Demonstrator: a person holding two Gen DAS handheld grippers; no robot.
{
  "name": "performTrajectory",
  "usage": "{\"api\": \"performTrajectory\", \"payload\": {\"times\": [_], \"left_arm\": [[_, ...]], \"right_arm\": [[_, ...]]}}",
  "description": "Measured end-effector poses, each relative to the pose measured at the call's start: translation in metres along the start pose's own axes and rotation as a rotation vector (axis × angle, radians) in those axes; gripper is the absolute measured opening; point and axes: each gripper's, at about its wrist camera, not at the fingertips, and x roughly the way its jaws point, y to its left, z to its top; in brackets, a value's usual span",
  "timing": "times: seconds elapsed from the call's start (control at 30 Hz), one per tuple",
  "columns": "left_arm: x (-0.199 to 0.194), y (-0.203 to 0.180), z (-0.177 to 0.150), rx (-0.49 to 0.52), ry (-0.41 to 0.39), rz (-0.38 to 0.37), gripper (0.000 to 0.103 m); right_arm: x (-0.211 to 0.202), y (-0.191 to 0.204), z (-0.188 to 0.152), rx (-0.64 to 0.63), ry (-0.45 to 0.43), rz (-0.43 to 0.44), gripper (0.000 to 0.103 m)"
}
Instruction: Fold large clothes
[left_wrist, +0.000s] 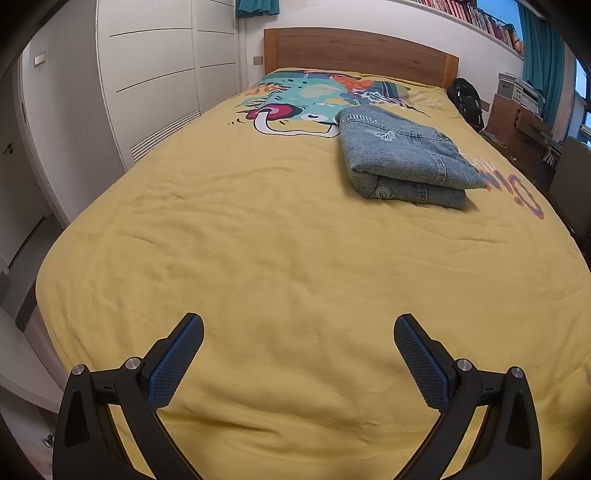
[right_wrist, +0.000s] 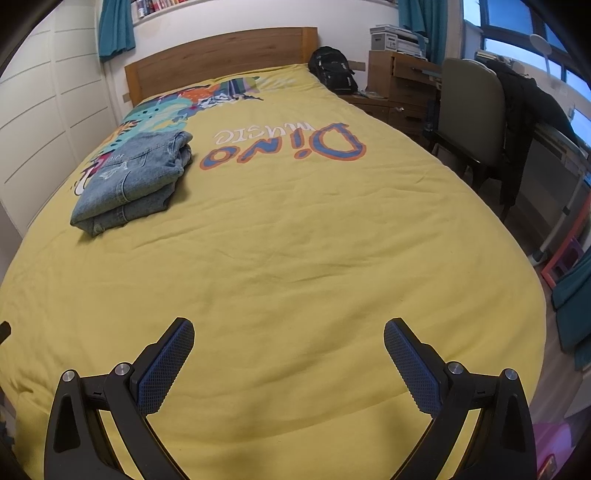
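You are holding both grippers above the near end of a bed covered by a yellow bedspread (left_wrist: 258, 258). The left gripper (left_wrist: 298, 338) is spread wide, its two blue textured pads (left_wrist: 177, 358) well apart with nothing between them. The right gripper (right_wrist: 289, 341) is standing the same way, parted and empty.

The only garment in view is a folded denim jacket (left_wrist: 402, 158). It is lying far up the bedspread, well apart from both grippers, near the wooden headboard (left_wrist: 354, 51) and partly covering the colourful cartoon print at that end. From your left gripper the jacket is sitting ahead and to the right; from your right gripper it (right_wrist: 136, 177) is sitting ahead and to the left. So it is lying roughly between the two arms, and neither looks clearly nearer.

The jacket is forming a thick, squarish stack of layers. Its rounded folded edge is facing you, and its longer side seems to be running away toward the headboard. The denim is pale blue, stiff-looking and heavily seamed, with a small white embroidered motif on top. The bedspread is soft, matte and lightly creased.

Judging by the tidy stack, this garment looks already folded; no unfolded clothing is showing anywhere on the bedspread.
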Motion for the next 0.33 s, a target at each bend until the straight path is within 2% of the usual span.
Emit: {"api": "performTrajectory", "payload": {"times": [0.33], "left_arm": [[0.0006, 0.0017, 0.0004, -0.006, -0.009, 0.01, 0.102]], "right_arm": [[0.0048, 0.0005, 0.0013, -0.003, 0.006, 0.009, 0.103]]}}
